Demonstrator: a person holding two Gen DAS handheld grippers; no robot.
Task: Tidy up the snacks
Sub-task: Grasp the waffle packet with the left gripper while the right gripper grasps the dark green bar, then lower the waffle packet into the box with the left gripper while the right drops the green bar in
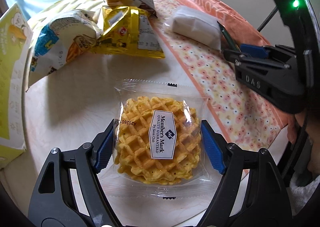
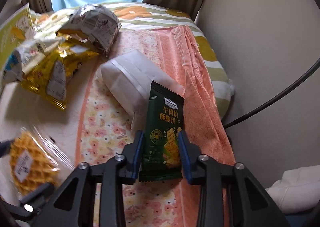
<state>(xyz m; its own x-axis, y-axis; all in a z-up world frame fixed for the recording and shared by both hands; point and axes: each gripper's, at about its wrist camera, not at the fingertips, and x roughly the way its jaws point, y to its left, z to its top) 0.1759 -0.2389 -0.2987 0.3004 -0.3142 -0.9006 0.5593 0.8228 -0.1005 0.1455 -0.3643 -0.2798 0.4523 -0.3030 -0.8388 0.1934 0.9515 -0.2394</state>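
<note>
A clear-wrapped waffle pack (image 1: 136, 143) with a white label lies flat on the pale round table (image 1: 80, 96). My left gripper (image 1: 158, 127) straddles it, and both blue pads press the wrapper's sides. The same waffle pack (image 2: 28, 159) shows blurred at the lower left of the right wrist view. My right gripper (image 2: 161, 134) is shut on a dark green cracker packet (image 2: 164, 110), which stands upright between the pads above the floral cloth (image 2: 104, 127). In the left wrist view the right gripper (image 1: 238, 50) sits at the right edge over that cloth.
A white pouch (image 2: 130, 78) lies on the orange floral cloth (image 1: 230, 86). A gold snack bag (image 1: 124, 32) and two white crinkled bags (image 1: 60, 40) are piled at the table's far side. A green-yellow box (image 1: 10, 66) stands at the left. A wall and a cable (image 2: 280, 94) are at the right.
</note>
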